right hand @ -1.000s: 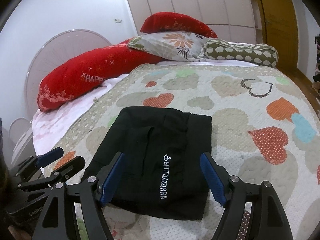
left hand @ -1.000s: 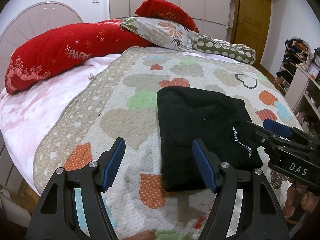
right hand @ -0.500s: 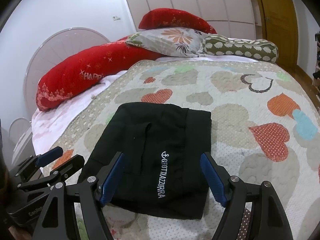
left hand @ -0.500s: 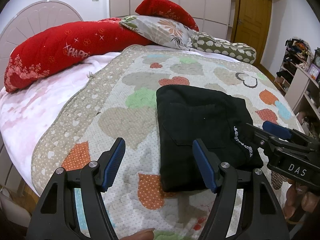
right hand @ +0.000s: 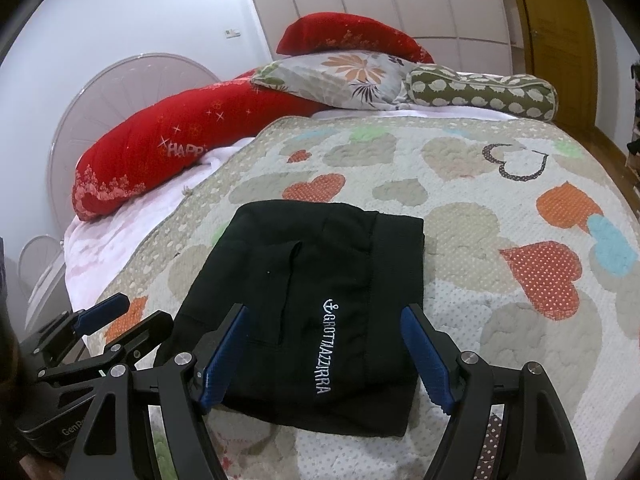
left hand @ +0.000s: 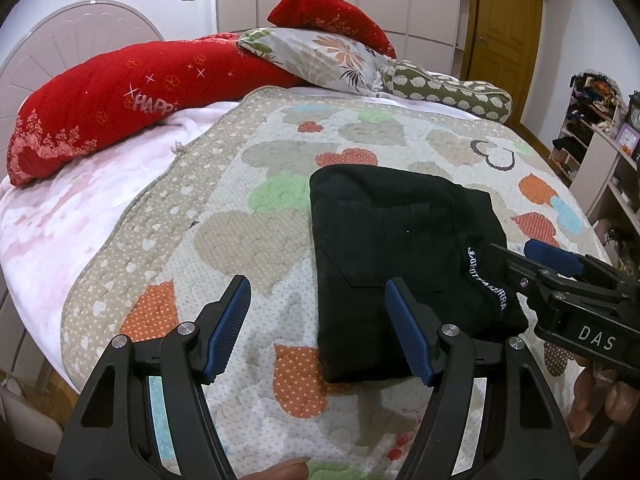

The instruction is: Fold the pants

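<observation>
The black pants (left hand: 400,256) lie folded into a compact rectangle on the heart-patterned quilt (left hand: 256,248), white lettering along one edge. In the right wrist view the pants (right hand: 320,304) sit straight ahead, lettering facing me. My left gripper (left hand: 320,320) hovers open above the quilt, its right finger over the pants' near left edge, nothing between the blue pads. My right gripper (right hand: 324,344) hangs open over the pants' near edge, not touching the cloth. Each gripper shows in the other's view: the right gripper (left hand: 560,280) at the right edge, the left gripper (right hand: 100,332) at the lower left.
A long red pillow (left hand: 120,100), a floral pillow (left hand: 320,56) and a green patterned bolster (left hand: 448,92) line the far side of the bed. A pink blanket (left hand: 60,216) lies at the left. Shelves (left hand: 600,160) and a wooden door (left hand: 504,20) stand to the right.
</observation>
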The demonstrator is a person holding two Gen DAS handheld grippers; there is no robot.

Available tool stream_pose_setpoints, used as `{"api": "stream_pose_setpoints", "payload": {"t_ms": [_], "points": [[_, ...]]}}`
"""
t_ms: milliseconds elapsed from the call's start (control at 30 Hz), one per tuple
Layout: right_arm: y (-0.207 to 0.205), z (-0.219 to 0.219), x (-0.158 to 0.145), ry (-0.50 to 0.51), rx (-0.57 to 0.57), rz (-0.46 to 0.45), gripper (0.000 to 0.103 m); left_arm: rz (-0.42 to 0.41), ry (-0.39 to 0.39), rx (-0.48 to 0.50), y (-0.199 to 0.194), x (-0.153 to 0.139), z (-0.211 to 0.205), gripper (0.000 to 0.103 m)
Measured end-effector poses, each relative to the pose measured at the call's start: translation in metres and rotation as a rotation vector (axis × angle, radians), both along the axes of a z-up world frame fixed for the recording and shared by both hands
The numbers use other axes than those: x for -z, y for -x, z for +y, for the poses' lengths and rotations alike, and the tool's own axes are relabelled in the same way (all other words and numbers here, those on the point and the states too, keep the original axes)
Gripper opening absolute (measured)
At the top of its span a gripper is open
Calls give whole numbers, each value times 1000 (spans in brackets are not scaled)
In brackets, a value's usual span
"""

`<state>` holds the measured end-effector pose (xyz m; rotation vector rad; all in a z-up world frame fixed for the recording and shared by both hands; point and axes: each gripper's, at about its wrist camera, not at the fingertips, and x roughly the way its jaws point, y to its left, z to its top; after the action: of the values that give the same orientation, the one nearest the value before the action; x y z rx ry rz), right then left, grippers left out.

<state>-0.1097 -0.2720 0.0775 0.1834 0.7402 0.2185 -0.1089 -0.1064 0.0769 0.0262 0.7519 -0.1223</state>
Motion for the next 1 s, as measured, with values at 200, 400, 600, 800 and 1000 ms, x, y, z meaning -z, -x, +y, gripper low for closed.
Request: {"api": "stream_pose_setpoints", "payload": {"t_ms": [200,400,600,800,1000], "points": [[0,0,0,-4,3,0,76,5,-2,0,1,1,-1,70],[-2,2,0,1,-7,14,76,10,-2,2,1,2,-1,70],[-1,3,1,4,-10,15,76,14,-5,8,2,4,-2,70],[-1,3,1,1,-8,13,76,14,-4,6,2,5,-2,70],[-1,6,1,7,-16,21,76,19,-3,3,1,4,-2,70]]}}
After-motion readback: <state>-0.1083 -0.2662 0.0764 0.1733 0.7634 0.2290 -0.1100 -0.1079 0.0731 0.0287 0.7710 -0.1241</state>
